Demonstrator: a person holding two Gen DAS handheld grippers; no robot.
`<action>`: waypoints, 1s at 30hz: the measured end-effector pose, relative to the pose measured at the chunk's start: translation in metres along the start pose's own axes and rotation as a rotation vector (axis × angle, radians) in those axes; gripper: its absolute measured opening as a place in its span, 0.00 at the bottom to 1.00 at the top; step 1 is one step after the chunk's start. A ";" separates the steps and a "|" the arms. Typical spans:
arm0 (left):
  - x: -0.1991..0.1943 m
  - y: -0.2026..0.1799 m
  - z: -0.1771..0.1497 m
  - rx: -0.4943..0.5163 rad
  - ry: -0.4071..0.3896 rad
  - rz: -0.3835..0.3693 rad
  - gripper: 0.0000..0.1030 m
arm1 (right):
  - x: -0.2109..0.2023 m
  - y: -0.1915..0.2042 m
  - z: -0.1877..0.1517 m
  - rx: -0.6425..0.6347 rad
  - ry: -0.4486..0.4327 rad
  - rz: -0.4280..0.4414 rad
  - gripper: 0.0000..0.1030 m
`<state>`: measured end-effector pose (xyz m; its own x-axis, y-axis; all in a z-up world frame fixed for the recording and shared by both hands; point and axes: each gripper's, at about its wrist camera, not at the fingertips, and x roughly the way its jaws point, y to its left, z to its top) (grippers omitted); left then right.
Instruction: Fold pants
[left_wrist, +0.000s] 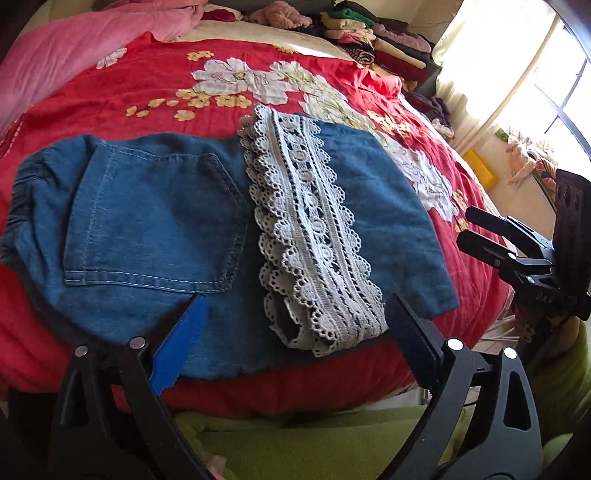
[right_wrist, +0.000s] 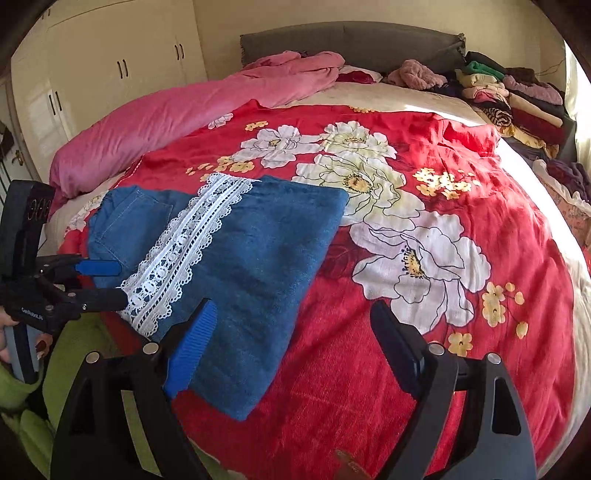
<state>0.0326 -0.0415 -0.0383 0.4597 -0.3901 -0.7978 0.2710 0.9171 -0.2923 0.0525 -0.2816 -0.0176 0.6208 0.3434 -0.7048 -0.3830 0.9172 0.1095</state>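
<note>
Left gripper (left_wrist: 295, 325) spread wide over near edge of folded denim pants (left_wrist: 155, 221), holding nothing; right gripper (right_wrist: 291, 332) likewise wide and empty at near right corner. Pants lying flat on red floral bedspread (right_wrist: 424, 177), white lace trim (left_wrist: 310, 236) uppermost, clothes stack (right_wrist: 517, 99) far right.
</note>
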 end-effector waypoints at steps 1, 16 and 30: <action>0.004 -0.001 0.000 -0.002 0.006 0.001 0.87 | -0.001 0.000 -0.001 0.002 -0.002 0.002 0.82; 0.008 -0.010 -0.012 0.091 0.031 0.035 0.21 | -0.010 0.049 0.000 -0.148 -0.056 0.071 0.82; 0.007 -0.011 -0.013 0.104 0.021 0.050 0.35 | 0.039 0.049 -0.027 -0.137 0.152 0.067 0.59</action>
<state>0.0219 -0.0534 -0.0473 0.4571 -0.3415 -0.8213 0.3351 0.9214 -0.1967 0.0398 -0.2283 -0.0585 0.4847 0.3591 -0.7976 -0.5162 0.8536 0.0706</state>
